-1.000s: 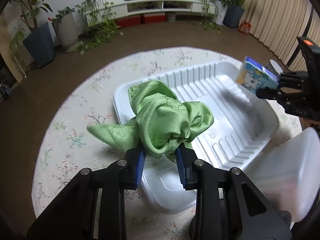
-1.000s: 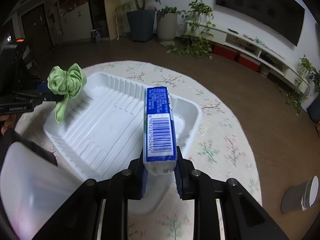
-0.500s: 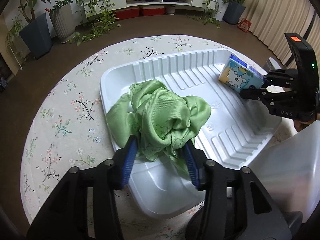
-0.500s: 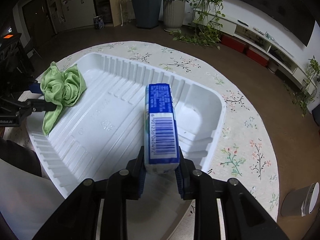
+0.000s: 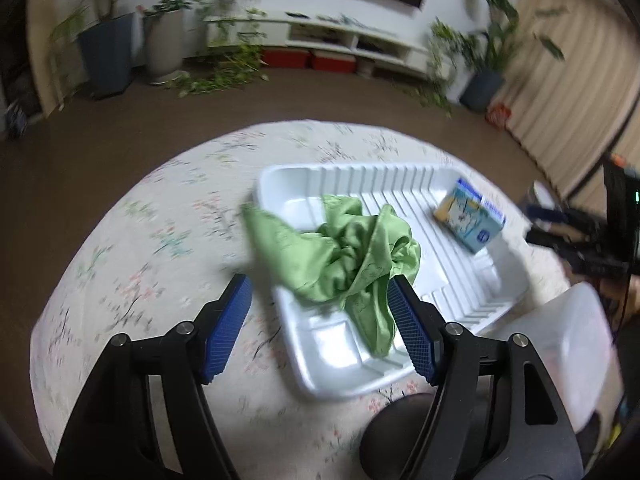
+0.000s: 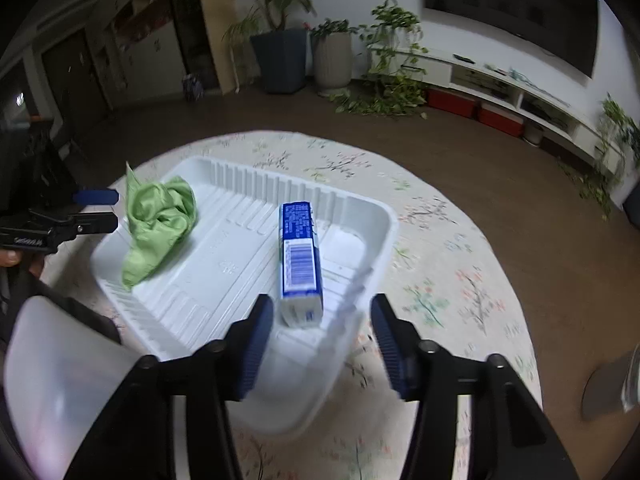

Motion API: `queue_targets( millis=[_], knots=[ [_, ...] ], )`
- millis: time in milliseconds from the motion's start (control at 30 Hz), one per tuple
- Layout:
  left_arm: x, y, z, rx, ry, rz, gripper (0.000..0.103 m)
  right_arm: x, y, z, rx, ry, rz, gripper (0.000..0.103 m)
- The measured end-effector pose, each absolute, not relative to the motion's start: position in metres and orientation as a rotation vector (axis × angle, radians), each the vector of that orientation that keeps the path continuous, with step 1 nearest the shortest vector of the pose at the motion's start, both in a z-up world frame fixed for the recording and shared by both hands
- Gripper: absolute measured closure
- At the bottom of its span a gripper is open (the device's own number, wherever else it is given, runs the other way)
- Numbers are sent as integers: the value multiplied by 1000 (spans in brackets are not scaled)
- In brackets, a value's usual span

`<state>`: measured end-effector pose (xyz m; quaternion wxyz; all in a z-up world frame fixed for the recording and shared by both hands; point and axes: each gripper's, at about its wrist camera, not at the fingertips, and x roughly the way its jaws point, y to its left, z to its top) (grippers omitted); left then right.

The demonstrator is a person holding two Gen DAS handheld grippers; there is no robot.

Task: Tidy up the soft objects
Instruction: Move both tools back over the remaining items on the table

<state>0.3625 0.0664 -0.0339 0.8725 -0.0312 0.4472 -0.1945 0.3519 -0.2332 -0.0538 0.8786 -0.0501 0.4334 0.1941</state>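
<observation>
Round floral tablecloth [image 5: 132, 280] (white tray [image 5: 344, 364] on it), brown floor [image 5: 100, 136].

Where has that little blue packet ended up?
The blue packet lies inside the white tray, near its right-hand end in the right camera's view, just beyond the opening right gripper, opposite the green cloth.

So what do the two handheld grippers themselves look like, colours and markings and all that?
Both match: the left gripper and right gripper have black angular plastic fingers joined by silver pivot bolts, each tipped with a ribbed blue pad. Seen side-on, the left one carries small white lettering, too blurred to read.
</observation>
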Motion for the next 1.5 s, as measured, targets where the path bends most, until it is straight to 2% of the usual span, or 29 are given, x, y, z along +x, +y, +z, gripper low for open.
queue_targets(
  millis=[133, 233, 300, 333, 367, 600, 867, 1033, 1333, 1500],
  knots=[
    [321, 86, -23, -113, 894, -384, 25, 314, -257, -32, -19, 850, 388, 27],
    [282, 87, -20, -130, 889, -403, 7, 274, -268, -17, 19, 804, 383, 13],
    [250, 85, -19, -138, 862, -416, 6, 248, -272, -12, 54, 792, 394, 4],
    [234, 84, -17, -150, 840, -432, 6, 230, -274, -11, 74, 792, 399, 4],
    [219, 84, -15, -166, 816, -451, 0, 219, -273, -10, 81, 794, 405, 4],
    [149, 80, -9, -195, 738, -445, 0, 140, -262, -9, 93, 773, 384, 0],
    [135, 102, -9, -248, 704, -349, 0, 109, -251, -19, 107, 779, 372, 0],
    [128, 102, -31, -283, 767, -344, 0, 101, -246, -31, 110, 799, 362, 0],
    [149, 81, -67, -141, 895, -262, 0, 94, -243, -51, 143, 834, 362, 0],
    [165, 60, -70, -41, 894, -249, 0, 96, -236, -60, 128, 844, 366, 0]
  ],
)
